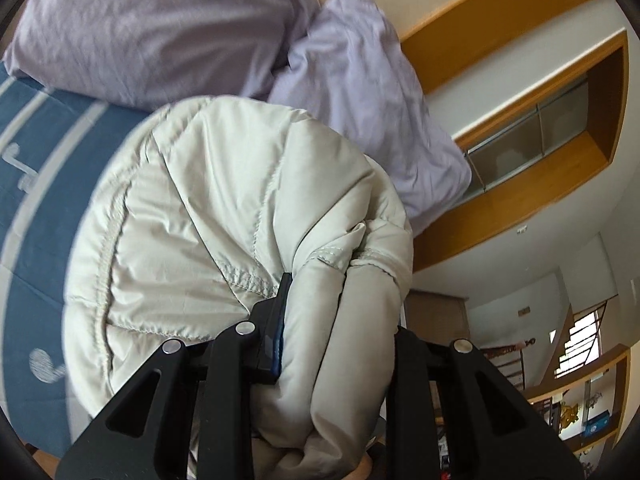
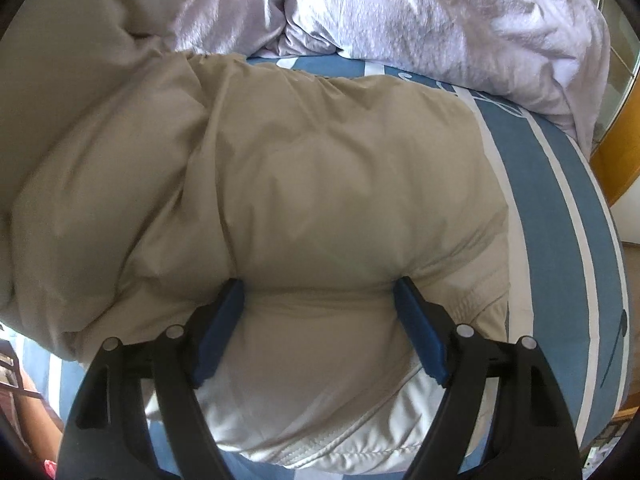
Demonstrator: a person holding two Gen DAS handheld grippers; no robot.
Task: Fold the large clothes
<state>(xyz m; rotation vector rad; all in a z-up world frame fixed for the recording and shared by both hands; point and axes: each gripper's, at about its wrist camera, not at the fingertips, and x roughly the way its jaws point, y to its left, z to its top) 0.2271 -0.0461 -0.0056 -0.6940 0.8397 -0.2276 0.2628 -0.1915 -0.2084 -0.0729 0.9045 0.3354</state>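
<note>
Jacket (image 2: pixel 312 184), puffy and beige, is spread on the striped bed (image 2: pixel 560 240) below the pillows (image 2: pixel 440 12); one bunched part is clamped in the left claw (image 1: pixel 316 312) and raised for folding over, while the right claw (image 2: pixel 320 320), apart, is pressed around a fold, probably to steady it.

1. In the left wrist view, the padded jacket (image 1: pixel 224 216) covers the right finger of the left gripper (image 1: pixel 316 320); we see only the blue pad of the other one.
2. The jacket's lower part runs off the bottom edge there, behind the black arms.
3. At lower right, the shelf items (image 1: pixel 580 420) are too small for us to identify.
4. In the right wrist view, the jacket's left side is cut off by the frame.
5. The pillows (image 2: pixel 440 12) are cropped at the top.
6. The bedsheet (image 2: pixel 560 220) print at right is too partial to read.
</note>
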